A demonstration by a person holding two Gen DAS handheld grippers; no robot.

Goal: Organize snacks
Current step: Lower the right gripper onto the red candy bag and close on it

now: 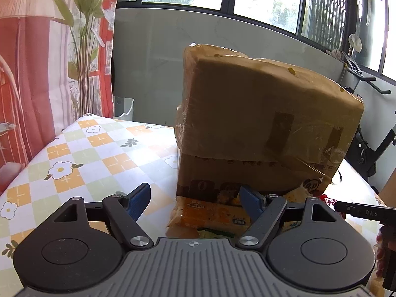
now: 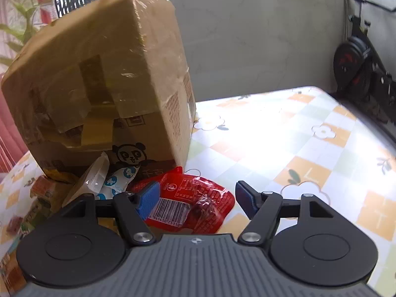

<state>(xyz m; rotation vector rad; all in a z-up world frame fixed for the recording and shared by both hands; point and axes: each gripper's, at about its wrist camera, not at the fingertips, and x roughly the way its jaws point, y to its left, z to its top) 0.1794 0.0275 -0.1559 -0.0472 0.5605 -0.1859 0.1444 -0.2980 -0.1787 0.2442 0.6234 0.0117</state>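
A taped cardboard box [image 1: 259, 123] stands straight ahead of both grippers on the checked tablecloth [image 1: 74, 153], blocking the view beyond it. The left gripper [image 1: 195, 200] is spread wide and holds nothing; an orange snack packet [image 1: 210, 216] lies between and just below its fingertips, against the foot of the box. The right gripper [image 2: 196, 198] is likewise spread wide and empty, with a red snack packet [image 2: 198, 198] lying flat between its fingers. Only the right view shows the box's panda print and two pale packets with blue spots [image 2: 109, 180] leaning on the box, ahead and left of that gripper. Only the left view shows the curtain [image 1: 37, 61] far to its left. An exercise bike [image 2: 358, 74] stands well off to the right.
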